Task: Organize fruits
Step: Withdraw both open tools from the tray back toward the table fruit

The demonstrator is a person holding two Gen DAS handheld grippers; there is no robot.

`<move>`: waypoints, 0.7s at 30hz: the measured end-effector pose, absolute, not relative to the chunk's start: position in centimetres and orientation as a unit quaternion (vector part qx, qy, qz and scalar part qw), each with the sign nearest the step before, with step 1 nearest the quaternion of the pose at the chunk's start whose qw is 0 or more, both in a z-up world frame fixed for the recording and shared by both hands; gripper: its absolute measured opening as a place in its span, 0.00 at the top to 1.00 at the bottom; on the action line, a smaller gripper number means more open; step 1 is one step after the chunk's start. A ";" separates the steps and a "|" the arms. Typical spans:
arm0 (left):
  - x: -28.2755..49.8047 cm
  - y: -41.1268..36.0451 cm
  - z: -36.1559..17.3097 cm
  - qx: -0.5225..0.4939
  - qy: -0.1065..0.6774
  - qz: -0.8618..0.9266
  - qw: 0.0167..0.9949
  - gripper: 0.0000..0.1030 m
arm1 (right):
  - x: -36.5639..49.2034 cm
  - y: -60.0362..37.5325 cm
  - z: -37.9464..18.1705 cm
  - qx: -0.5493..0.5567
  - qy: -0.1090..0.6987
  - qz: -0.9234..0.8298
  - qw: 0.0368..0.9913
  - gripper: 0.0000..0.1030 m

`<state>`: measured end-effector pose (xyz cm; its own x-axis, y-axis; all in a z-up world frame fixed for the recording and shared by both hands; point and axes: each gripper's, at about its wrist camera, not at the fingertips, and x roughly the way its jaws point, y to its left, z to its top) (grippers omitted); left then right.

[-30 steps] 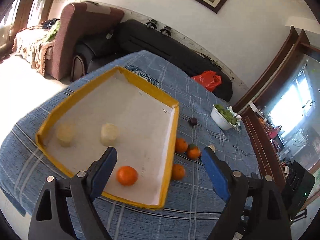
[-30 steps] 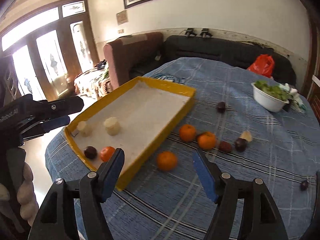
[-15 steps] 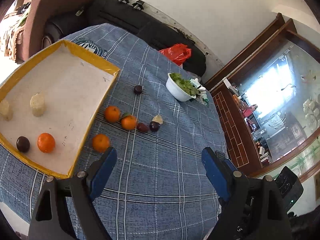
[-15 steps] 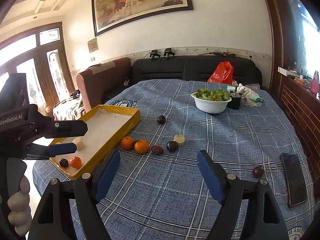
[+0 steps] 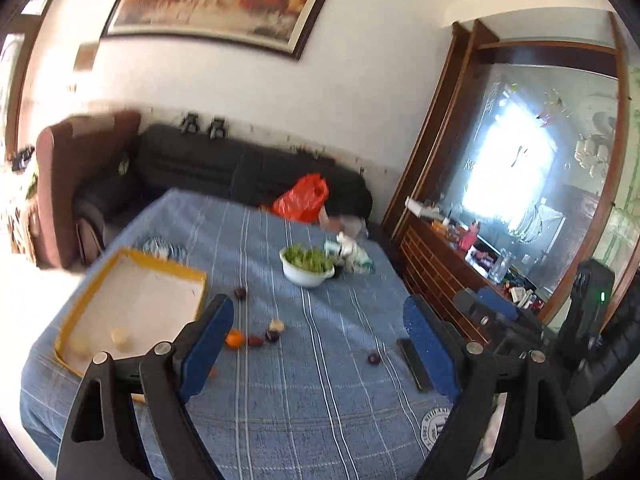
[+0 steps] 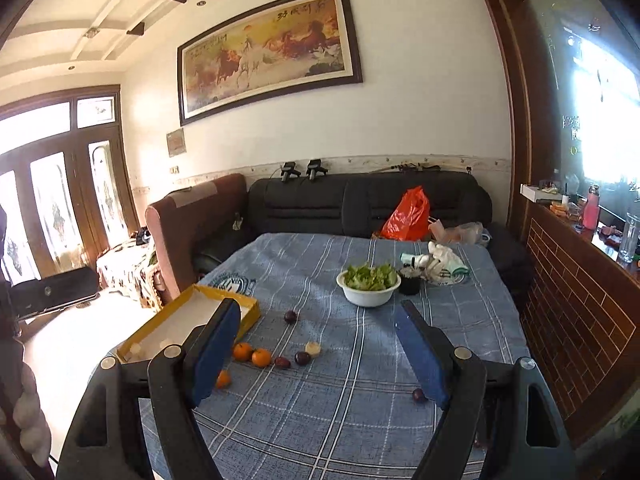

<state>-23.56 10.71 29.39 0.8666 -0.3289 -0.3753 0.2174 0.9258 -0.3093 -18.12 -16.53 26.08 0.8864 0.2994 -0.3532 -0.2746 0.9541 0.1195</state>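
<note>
A yellow-rimmed tray (image 6: 251,306) (image 5: 170,270) lies at the table's left, with pale banana pieces (image 5: 119,336) inside. Oranges (image 6: 261,357) (image 5: 234,338), dark plums (image 6: 302,357) (image 5: 272,335) and a banana piece (image 6: 313,347) lie loose on the blue cloth right of the tray. One plum (image 6: 291,317) sits farther back, another (image 6: 419,395) (image 5: 373,358) lies to the right. My left gripper (image 5: 318,352) is open and empty, high above the table. My right gripper (image 6: 316,354) is open and empty, raised over the near side.
A white bowl of greens (image 6: 368,285) (image 5: 307,266) stands at the back with a dark cup and wrapped items (image 6: 440,264). A black phone (image 5: 414,364) lies at the right. A sofa with a red bag (image 6: 405,216) is behind; a brick-patterned cabinet (image 6: 576,320) stands right.
Both grippers have pulled up and back from the tray, and the views now take in the whole table and room. Both stay open and empty. The left view is blurred from motion.
</note>
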 end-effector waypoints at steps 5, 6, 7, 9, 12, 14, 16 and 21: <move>-25.4 11.9 31.4 -0.117 0.180 -0.131 0.968 0.16 | -17.5 -19.9 29.9 0.064 0.175 0.144 0.972 0.18; -25.5 12.2 31.3 -0.120 0.181 -0.127 0.968 0.16 | -17.6 -20.3 29.7 0.066 0.177 0.142 0.972 0.18; -25.5 12.6 30.9 -0.126 0.183 -0.125 0.967 0.16 | -17.5 -20.8 29.3 0.068 0.181 0.138 0.971 0.18; -25.2 13.5 29.9 -0.143 0.193 -0.126 0.963 0.16 | -17.2 -22.0 28.0 0.077 0.193 0.132 0.969 0.18; -24.0 14.9 27.7 -0.162 0.221 -0.119 0.954 0.16 | -16.0 -23.6 24.6 0.100 0.227 0.134 0.960 0.18; -22.9 15.8 25.9 -0.173 0.240 -0.114 0.948 0.16 | -14.8 -24.1 22.0 0.108 0.260 0.135 0.950 0.22; -21.7 16.5 24.2 -0.183 0.255 -0.109 0.943 0.16 | -13.5 -23.9 19.2 0.108 0.295 0.134 0.940 0.26; -17.7 16.7 19.3 -0.192 0.318 -0.104 0.923 0.16 | -10.8 -22.8 11.8 0.090 0.352 0.103 0.926 0.27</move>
<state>-17.73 16.74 19.28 0.7765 -0.3146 -0.5460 0.0709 0.9046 -0.4204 -10.75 -22.83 11.81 0.7304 0.2546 -0.6338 -0.1277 0.9625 0.2395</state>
